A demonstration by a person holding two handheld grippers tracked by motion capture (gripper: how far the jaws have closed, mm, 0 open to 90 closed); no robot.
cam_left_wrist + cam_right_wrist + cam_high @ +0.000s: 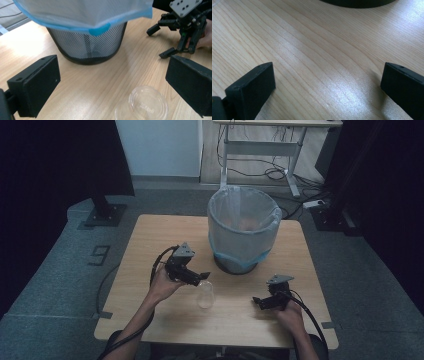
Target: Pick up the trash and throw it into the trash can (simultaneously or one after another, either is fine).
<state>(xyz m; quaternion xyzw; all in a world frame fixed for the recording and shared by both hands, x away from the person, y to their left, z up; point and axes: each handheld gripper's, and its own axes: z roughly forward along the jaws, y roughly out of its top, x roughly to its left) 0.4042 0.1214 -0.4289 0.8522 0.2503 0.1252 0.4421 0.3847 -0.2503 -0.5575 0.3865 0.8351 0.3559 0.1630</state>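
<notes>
fingers (37, 85) of the left gripper (192, 276) spread over the clear plastic cup (142, 105) lying on the tabletop (150, 245) (bin (244, 227) just beyond): centre low before closing gently.

Item count on the bench (150, 240):
- One mesh waste basket (243, 227), fitted with one translucent bag liner (82, 12).
- One clear plastic cup (205, 294), lying on its side.
- Two handheld grippers: one left gripper (202, 276), one right gripper (257, 301), each with two black fingers (35, 85).
</notes>
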